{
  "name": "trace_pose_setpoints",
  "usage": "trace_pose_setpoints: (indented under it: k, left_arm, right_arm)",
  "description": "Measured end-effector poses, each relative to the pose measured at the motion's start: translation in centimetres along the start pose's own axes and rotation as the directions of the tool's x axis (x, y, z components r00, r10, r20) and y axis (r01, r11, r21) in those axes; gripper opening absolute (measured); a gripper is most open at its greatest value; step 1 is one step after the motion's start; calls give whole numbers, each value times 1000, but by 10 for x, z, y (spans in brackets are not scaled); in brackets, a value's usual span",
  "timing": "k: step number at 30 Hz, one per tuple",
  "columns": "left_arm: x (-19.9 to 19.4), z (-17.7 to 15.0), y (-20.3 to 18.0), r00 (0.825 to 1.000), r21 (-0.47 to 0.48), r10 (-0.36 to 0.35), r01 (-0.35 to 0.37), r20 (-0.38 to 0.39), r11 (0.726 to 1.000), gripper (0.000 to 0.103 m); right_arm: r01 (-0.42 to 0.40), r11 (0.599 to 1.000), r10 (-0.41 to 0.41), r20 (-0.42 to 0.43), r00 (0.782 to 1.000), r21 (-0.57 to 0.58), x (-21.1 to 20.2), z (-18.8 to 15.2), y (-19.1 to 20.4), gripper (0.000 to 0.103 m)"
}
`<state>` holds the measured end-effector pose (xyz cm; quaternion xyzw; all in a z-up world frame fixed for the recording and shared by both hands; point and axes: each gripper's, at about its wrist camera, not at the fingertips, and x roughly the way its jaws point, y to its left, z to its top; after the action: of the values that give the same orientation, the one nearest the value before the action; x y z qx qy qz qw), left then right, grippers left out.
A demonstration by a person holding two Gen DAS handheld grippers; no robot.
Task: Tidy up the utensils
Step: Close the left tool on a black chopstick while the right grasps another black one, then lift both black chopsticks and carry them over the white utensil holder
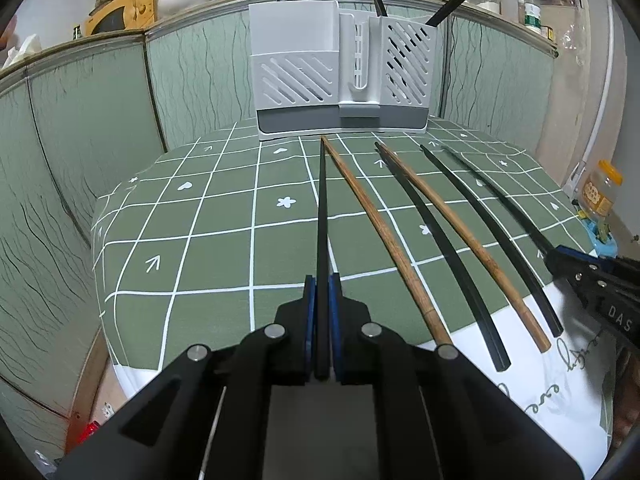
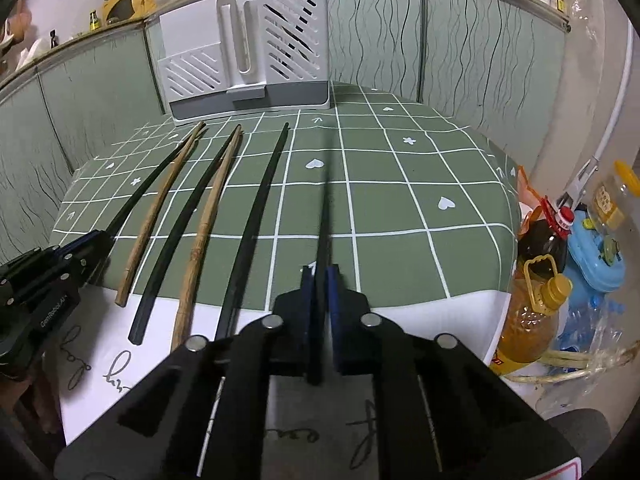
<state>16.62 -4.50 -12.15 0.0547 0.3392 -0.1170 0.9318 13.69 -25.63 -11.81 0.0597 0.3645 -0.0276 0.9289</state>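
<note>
My left gripper (image 1: 322,280) is shut on a black chopstick (image 1: 322,216) that points toward the white and grey utensil holder (image 1: 340,72) at the table's back. My right gripper (image 2: 320,272) is shut on another black chopstick (image 2: 326,200), held above the cloth. Between the grippers, two brown wooden chopsticks (image 1: 384,236) and two black chopsticks (image 1: 444,236) lie side by side on the green checked tablecloth (image 1: 208,248). The holder (image 2: 248,56) has chopsticks standing in its right compartment. The right gripper also shows at the right edge of the left wrist view (image 1: 560,258).
Green panelled walls enclose the table at back and left. A shelf above carries pots, jars and bottles. Off the table's right edge stand an oil bottle (image 2: 528,312), a dark sauce bottle (image 2: 544,240) and a blue container (image 2: 596,256).
</note>
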Motion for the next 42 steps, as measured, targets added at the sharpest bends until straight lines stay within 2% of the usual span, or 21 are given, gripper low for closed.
trace_pose_setpoints:
  k: [3,15,22,42]
  left_arm:
    - [-1,1,4,1000,-26,-11,10,-10,1000,6]
    - [-39,28,21,999,-62,-10,13,42,998,6]
    - [-56,42,28,997,-86,-32,39,76,996,6]
    - [-105,92,34,982,-55,-36,47,184,997,6]
  right_arm:
    - [-14,1000,14,-1,1000,7,-3,2,-5,6]
    - [-66,997,67,35,997,-30,-40,32,-21,6]
    - [-75,997,77,80,994,-26,-55,44,-28,6]
    - [-89,995,97,193,976,-47,-92,89,-32,6]
